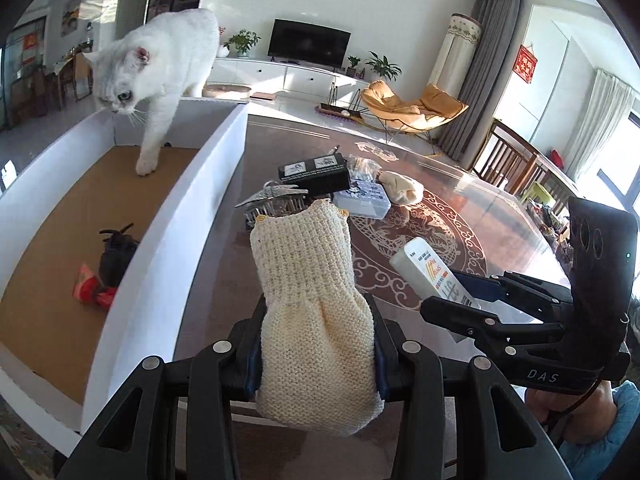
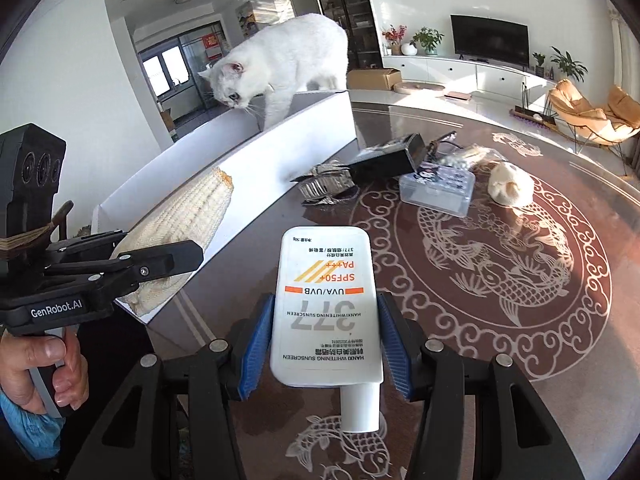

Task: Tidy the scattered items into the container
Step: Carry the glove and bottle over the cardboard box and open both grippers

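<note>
Cream knitted wool filled the left gripper [image 1: 318,344]: its blue pads pressed both sides of a knit pouch [image 1: 308,280], which stood up between the fingers above the table [image 1: 500,200]. The right gripper [image 2: 326,344] was clamped on a white sunscreen tube [image 2: 326,304], cap end toward the camera, label upside down in the right wrist view. Both items were held off the tabletop, just beside the long white wall of the box [image 1: 192,216].

The box had a brown cardboard floor. On it lay a dark object [image 1: 116,254] (what it was I could not tell) and a red wrapper [image 1: 90,286] touching it. A white cat [image 1: 160,72] stood at the far end with one front paw on the box floor, head lowered toward the far corner.

Still on the table, beyond the grippers, sat a loose cluster: a black carton [image 1: 314,174], a silvery spiked piece [image 1: 276,200] near the box wall, a clear plastic case [image 1: 366,198], a crinkled clear bag [image 1: 362,166] behind it, and a pale plush toy [image 1: 402,190] to the right. A hand [image 2: 44,364] gripped the left gripper's handle.
</note>
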